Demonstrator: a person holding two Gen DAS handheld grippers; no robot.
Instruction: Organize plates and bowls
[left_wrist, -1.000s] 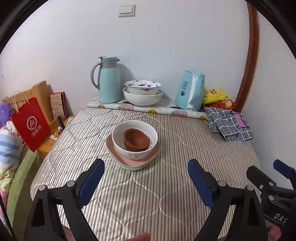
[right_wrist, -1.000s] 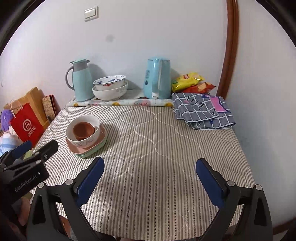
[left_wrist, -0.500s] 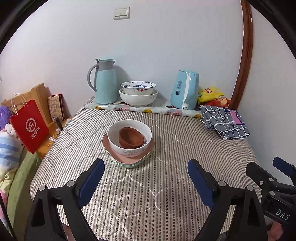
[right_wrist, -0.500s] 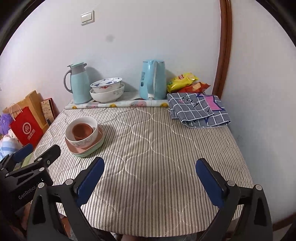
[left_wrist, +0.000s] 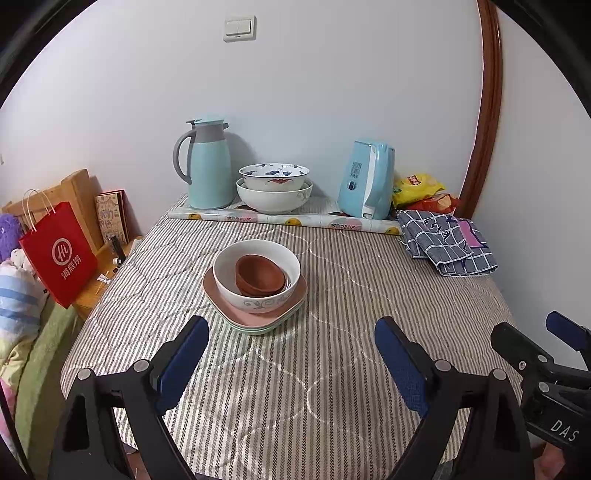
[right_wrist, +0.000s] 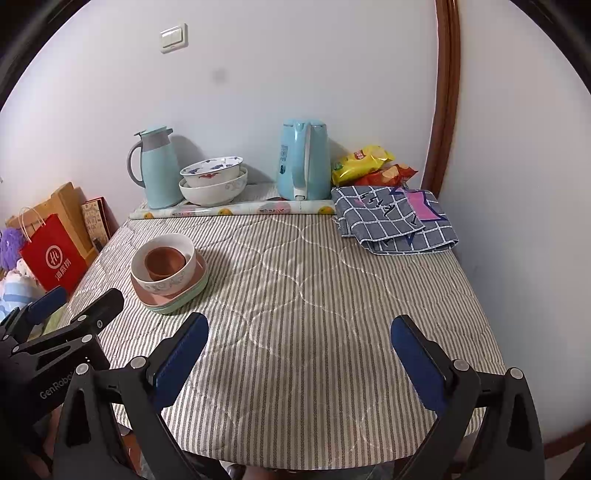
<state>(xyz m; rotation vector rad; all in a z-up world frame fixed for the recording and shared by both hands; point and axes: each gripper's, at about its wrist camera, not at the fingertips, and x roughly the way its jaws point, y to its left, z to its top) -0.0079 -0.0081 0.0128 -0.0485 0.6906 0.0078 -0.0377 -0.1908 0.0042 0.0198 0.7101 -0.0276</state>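
Both grippers hovered over the near edge of the desk (left_wrist: 332, 387). The left gripper (left_wrist: 291, 354) and right gripper (right_wrist: 299, 354) each had their fingers spread wide, holding nothing. A brown bowl (left_wrist: 260, 275) sat inside a white bowl (left_wrist: 255, 299) on stacked plates (left_wrist: 258, 325), left of centre, ahead of the left gripper.

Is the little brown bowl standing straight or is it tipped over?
Tipped. The brown bowl leans inside the white bowl, its rim slanting and its mouth facing partly sideways rather than straight up.
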